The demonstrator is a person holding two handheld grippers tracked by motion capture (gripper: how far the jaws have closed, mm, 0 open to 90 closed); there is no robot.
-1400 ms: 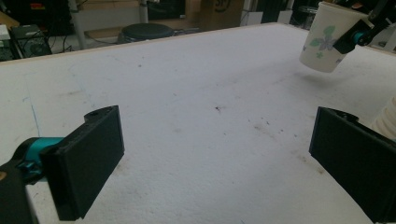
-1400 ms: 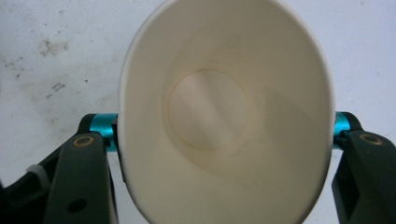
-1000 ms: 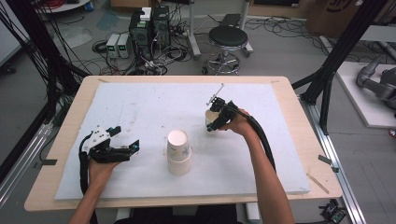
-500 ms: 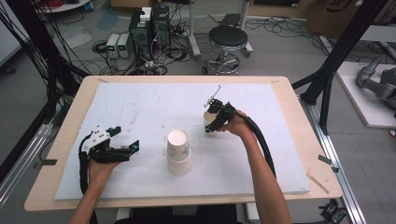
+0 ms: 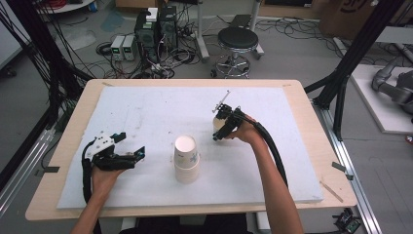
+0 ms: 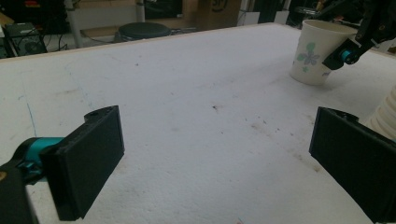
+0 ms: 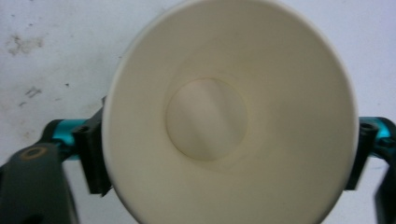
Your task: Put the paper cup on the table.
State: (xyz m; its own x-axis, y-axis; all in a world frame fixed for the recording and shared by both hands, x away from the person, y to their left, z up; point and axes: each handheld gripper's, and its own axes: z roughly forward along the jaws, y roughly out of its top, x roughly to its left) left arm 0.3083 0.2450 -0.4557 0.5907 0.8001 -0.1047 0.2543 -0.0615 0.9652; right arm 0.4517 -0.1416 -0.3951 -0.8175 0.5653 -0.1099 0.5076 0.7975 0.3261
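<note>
Paper cup upright right of centre in high view, mouth up, straddled from above by right gripper, jaws just opened and flanking its walls; left gripper agape, well apart at lower left

Between your left hand-held gripper and the stack of paper cups lay a strip of bare white desk. The stack stood mid-desk, blocking a straight path toward your right hand-held gripper, whose jaws flanked an upright paper cup. The far desk lay open.
</note>
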